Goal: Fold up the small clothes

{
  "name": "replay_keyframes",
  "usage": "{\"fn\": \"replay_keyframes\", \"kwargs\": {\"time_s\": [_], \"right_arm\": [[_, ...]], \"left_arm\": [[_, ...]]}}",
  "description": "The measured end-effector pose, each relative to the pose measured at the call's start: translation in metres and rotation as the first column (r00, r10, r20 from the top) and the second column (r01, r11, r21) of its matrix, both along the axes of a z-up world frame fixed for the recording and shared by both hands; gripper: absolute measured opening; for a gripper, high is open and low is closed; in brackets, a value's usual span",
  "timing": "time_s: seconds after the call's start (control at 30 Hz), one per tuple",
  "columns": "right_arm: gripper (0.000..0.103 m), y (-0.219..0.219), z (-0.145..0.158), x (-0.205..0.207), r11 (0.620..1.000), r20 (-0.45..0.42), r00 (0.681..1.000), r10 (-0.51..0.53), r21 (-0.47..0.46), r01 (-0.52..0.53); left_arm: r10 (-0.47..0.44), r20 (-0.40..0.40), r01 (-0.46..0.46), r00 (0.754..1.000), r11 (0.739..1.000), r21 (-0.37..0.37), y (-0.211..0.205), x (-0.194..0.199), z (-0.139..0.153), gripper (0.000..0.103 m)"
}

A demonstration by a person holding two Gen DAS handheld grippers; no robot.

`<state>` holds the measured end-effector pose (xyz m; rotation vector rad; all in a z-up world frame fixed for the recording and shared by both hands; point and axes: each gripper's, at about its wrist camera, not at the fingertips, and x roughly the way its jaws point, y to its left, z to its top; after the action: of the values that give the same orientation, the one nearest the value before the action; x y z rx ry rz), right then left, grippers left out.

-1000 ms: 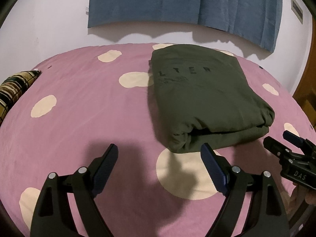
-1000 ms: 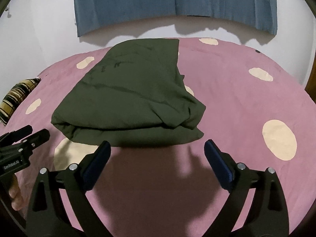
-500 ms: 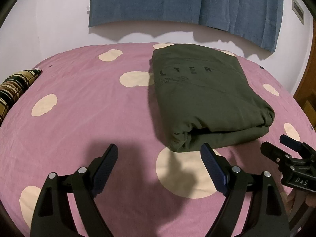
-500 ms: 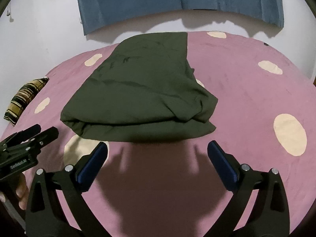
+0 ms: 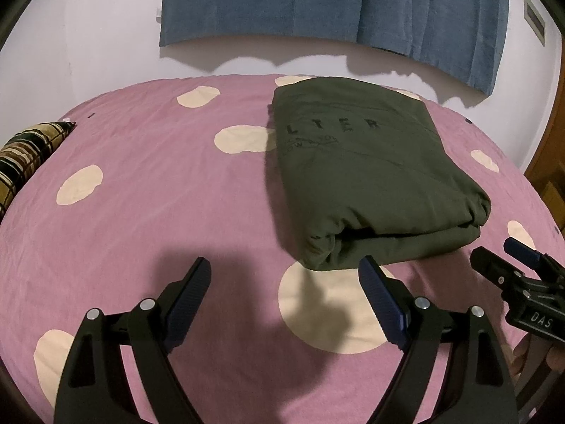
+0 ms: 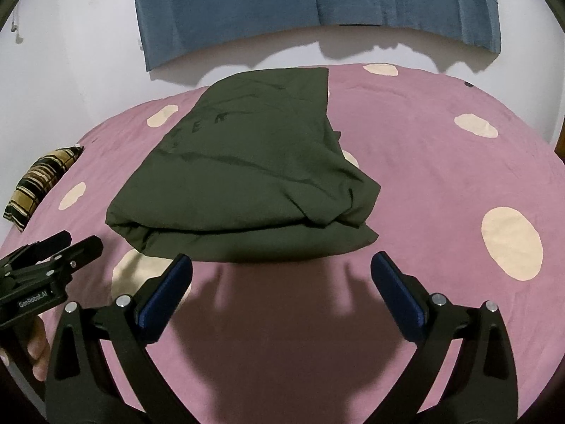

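A dark green shirt (image 5: 370, 176) lies folded into a thick rectangle on the pink spotted bedsheet (image 5: 159, 194), its printed letters facing up. The same folded shirt (image 6: 247, 176) fills the middle of the right wrist view, fold edge toward me. My left gripper (image 5: 284, 279) is open with nothing between its fingers, just short of the shirt's near left corner. Held just short of the near edge, my right gripper (image 6: 280, 270) stands open and empty. Each gripper shows at the side of the other's view.
A blue cloth (image 5: 335, 7) hangs on the white wall behind the bed. A brown plaid pillow (image 5: 24, 152) lies at the left edge. A wooden door frame (image 5: 547, 176) stands at the right. A person's fingers (image 6: 35, 346) hold the left gripper's handle.
The right gripper's jaws have spread a little wider. The shirt sits slightly more to the right in the right wrist view. The left view is unchanged.
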<state>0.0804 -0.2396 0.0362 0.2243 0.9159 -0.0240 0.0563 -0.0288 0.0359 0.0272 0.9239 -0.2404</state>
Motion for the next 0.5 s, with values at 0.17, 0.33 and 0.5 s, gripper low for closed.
{"fn": "replay_keyframes", "kwargs": {"time_s": [0.17,0.33,0.5], "right_arm": [[0.101,0.002,-0.001,0.0,1.0,-0.006,1.0,0.01,-0.005,-0.01],[0.101,0.003,-0.006,-0.001,1.0,-0.01,1.0,0.011,0.012,-0.011],[0.101,-0.001,-0.006,0.001,1.0,-0.009,1.0,0.014,0.024,-0.014]], "left_arm": [[0.009,0.001,-0.009,1.0,1.0,-0.009,0.0,-0.003,0.001,0.091],[0.014,0.058,-0.014,0.998,1.0,-0.009,0.0,-0.007,0.008,0.091],[0.018,0.082,-0.019,0.996,1.0,0.005,0.003,-0.005,0.015,0.091]]}}
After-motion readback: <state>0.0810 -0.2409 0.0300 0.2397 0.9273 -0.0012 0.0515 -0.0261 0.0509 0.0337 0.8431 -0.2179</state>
